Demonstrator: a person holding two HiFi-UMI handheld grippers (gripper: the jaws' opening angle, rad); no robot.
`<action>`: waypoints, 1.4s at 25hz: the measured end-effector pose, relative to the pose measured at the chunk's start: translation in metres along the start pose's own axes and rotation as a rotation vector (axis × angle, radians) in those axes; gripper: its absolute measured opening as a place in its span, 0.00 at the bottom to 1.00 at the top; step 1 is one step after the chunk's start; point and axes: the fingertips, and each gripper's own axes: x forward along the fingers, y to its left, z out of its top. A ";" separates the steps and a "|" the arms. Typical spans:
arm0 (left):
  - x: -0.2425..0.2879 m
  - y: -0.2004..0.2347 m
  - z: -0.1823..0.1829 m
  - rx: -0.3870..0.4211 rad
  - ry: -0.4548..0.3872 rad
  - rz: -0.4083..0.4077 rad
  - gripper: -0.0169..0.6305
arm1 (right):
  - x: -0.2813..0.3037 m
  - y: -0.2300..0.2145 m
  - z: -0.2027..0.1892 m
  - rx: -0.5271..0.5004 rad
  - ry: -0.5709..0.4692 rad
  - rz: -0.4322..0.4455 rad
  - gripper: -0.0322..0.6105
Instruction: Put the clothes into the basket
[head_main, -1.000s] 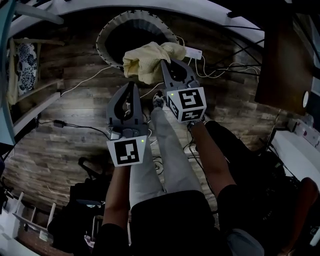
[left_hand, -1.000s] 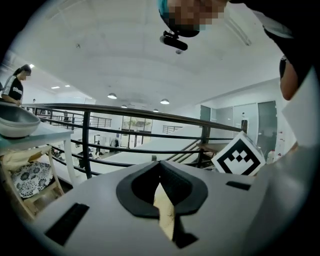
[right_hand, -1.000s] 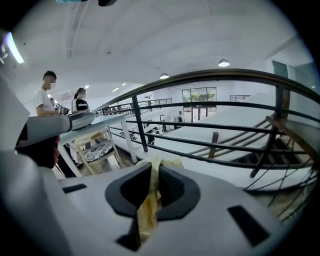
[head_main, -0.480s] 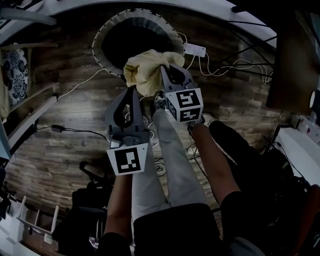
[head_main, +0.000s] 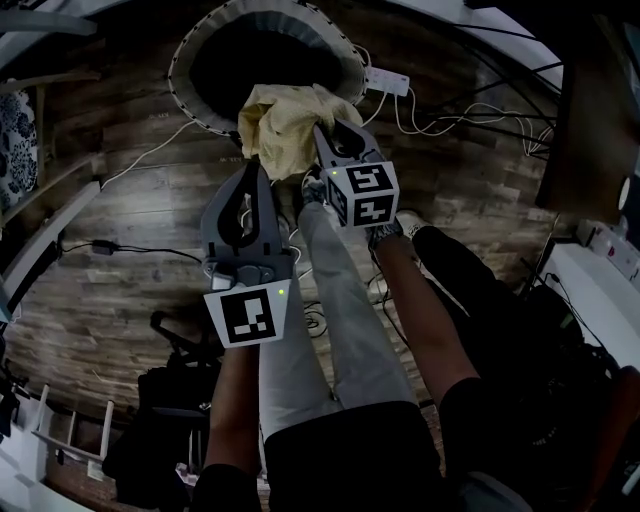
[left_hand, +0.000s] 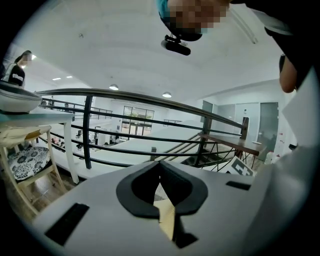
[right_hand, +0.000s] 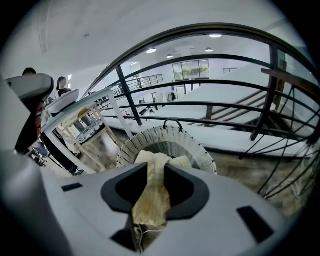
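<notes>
1. Right gripper: my jaws have just been opening a little, but the yellow garment sits between them with the pads on it. I judge it held, though loosely.
2. Left gripper: jaws drawn together to a thin slit and carrying nothing. It sits lower left of the right one in the head view, farther from the basket.
3. Governing relation: the basket lies ahead of and below my right jaws, at upper centre of the head view. The garment bunches over its near rim, partly over the dark opening. The right hand is the nearer one.
4. In the right gripper view the garment runs lengthwise along the jaw line, from the pads up toward the basket.
5. Garment condition: pale yellow, soft and crumpled, with a thin cord or thread trailing at its near end.
6. Assessment: release appears due, with the garment likely to fall inside or catch on the rim.
</notes>
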 end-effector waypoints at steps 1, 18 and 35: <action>0.000 0.000 0.000 -0.001 0.001 0.000 0.05 | 0.001 0.000 -0.004 0.006 0.014 0.007 0.23; -0.011 0.001 0.017 0.002 -0.036 0.029 0.05 | -0.037 0.035 0.032 -0.052 -0.080 0.039 0.09; -0.042 -0.003 0.070 0.002 -0.109 0.035 0.05 | -0.123 0.087 0.117 -0.096 -0.285 0.100 0.06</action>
